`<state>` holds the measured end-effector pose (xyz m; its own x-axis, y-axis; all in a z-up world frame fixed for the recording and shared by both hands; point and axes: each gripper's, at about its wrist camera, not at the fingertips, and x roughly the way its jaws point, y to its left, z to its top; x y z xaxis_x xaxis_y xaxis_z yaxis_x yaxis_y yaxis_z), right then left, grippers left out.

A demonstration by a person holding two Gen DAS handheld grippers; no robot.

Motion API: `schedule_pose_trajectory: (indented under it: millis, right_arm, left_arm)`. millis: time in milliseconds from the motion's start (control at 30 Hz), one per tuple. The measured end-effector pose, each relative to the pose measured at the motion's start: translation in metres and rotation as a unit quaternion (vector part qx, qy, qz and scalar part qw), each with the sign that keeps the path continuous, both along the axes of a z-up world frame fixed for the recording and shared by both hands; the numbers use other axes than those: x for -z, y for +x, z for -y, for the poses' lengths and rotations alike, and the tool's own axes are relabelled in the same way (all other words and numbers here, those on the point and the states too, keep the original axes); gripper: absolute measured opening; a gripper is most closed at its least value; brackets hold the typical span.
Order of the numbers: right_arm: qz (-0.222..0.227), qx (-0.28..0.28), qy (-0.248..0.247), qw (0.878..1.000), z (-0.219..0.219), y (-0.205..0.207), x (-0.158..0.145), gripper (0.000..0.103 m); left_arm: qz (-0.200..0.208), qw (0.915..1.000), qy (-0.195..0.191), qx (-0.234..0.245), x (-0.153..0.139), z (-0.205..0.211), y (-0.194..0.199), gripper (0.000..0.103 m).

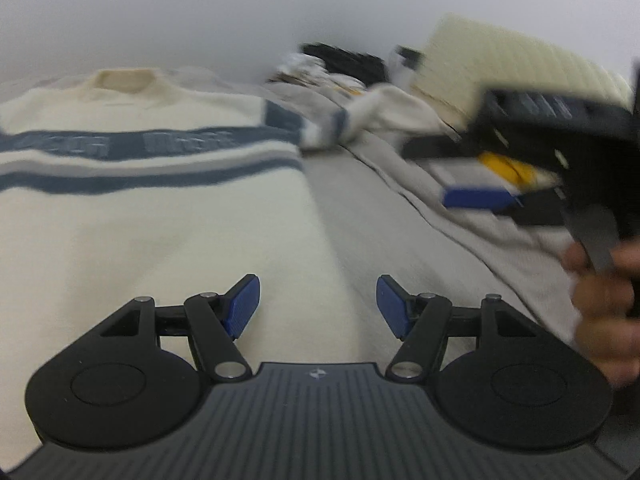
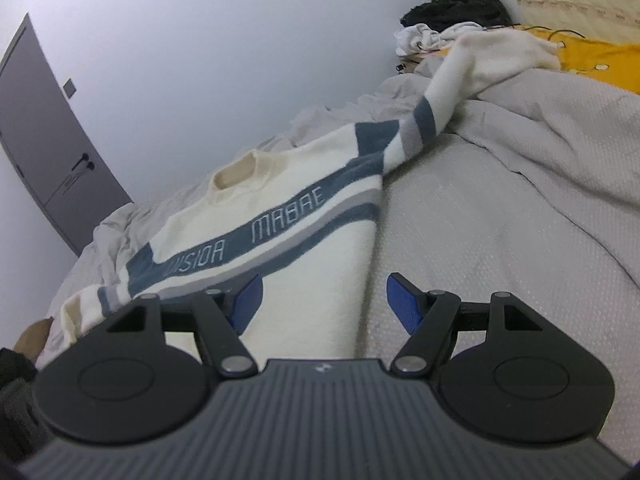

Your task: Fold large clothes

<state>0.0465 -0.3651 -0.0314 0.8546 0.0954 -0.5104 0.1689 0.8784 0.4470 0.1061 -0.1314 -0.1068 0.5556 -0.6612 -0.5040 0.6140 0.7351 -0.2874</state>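
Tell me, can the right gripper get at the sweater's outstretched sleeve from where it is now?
Probably yes. The right gripper is open and empty over the sweater's side edge, and the sleeve lies exposed across the grey bedding with nothing on top. It still has to travel forward to it.

Grey bedsheet (image 2: 500, 240), grey door (image 2: 44, 140), black clothing heap (image 2: 456, 10), yellow cloth (image 2: 600, 60), white wall (image 2: 200, 60)

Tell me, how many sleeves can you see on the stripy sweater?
2. One sleeve stretches up toward the pile of clothes near the wall. The other sleeve hangs off the sweater's opposite side, by the right tongs' left edge.
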Motion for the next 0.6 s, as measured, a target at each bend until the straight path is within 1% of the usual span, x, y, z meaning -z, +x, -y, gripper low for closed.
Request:
schedule_pose_trajectory:
  millis: [33,100,200,233,300,467,533,567,600]
  right_arm:
    - [0.001,0.001,0.001,1.0,0.001,0.001,0.001,0.07]
    - [-0.001,0.004,0.004,1.0,0.004,0.003,0.003,0.07]
    - [-0.005,0.005,0.018,1.0,0.009,0.007,0.008,0.07]
    - [-0.007,0.007,0.021,1.0,0.01,0.007,0.009,0.07]
    - [-0.012,0.013,0.023,1.0,0.012,0.008,0.011,0.07]
    - [-0.015,0.024,0.023,0.999,0.014,0.01,0.012,0.07]
    - [-0.018,0.028,0.018,0.999,0.013,0.01,0.013,0.07]
    - [-0.018,0.029,0.015,0.999,0.013,0.011,0.013,0.07]
    - [-0.019,0.031,0.014,0.999,0.012,0.011,0.014,0.07]
  left_arm:
    - [0.004,0.9999,0.005,0.011,0.002,0.006,-0.003,0.069]
    - [0.017,0.9991,0.029,0.024,0.008,0.019,-0.008,0.069]
    - [0.023,0.9957,0.089,0.008,0.021,0.038,-0.009,0.069]
    - [0.022,0.9947,0.1,0.008,0.025,0.041,-0.009,0.069]
    - [0.033,0.9927,0.116,0.01,0.029,0.046,-0.013,0.069]
    - [0.071,0.9812,0.177,0.03,0.034,0.056,-0.024,0.069]
    - [0.085,0.9754,0.201,0.03,0.035,0.058,-0.027,0.061]
    - [0.091,0.9724,0.214,0.023,0.037,0.059,-0.028,0.05]
    - [0.092,0.9715,0.218,0.018,0.037,0.058,-0.027,0.043]
